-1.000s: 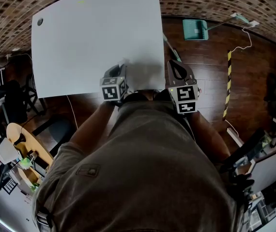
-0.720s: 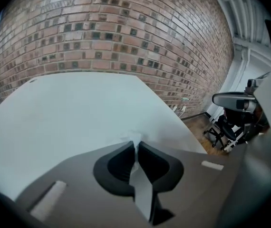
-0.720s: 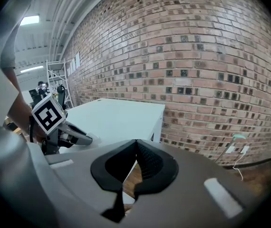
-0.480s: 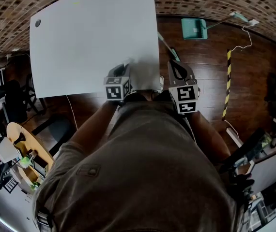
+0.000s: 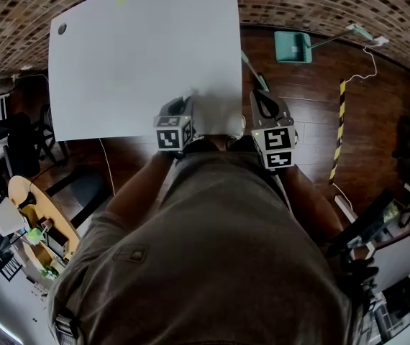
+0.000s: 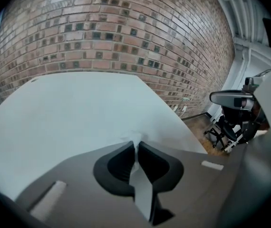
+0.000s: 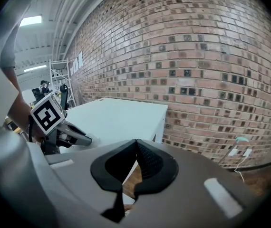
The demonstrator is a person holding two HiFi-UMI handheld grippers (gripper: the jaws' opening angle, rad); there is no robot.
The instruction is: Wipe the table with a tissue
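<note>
1. Now: left tool [image 6: 136, 148] clamped on the tissue [image 6: 133, 137], held low at the counter's [image 5: 133, 56] 5 o'clock corner. Likely set for a wiping stroke.
2. Right tool [image 7: 136, 144] closed, empty, parked off the counter edge at 3 o'clock, probably to stay clear.
3. Counter white, matte. Brick wall [image 7: 211, 56] at 12; wood floor [image 5: 313, 106]; teal dustpan [image 5: 292, 47] at 1 o'clock.

- The table [image 5: 133, 63] top is showing a smooth, matt white finish.
- The tissue [image 6: 133, 137] is looking like thin, soft white paper, crumpled.
- The left gripper [image 6: 136, 144] and right gripper [image 7: 136, 142] are showing matt grey plastic bodies and dull black jaws, finely ribbed on the right one.
- The brick wall [image 6: 107, 27] is looking rough and matt.
- The floor [image 5: 313, 106] is showing dark wood planks with a slight sheen.
- The person's shirt [image 5: 212, 250] is looking like soft, matt cloth.
</note>
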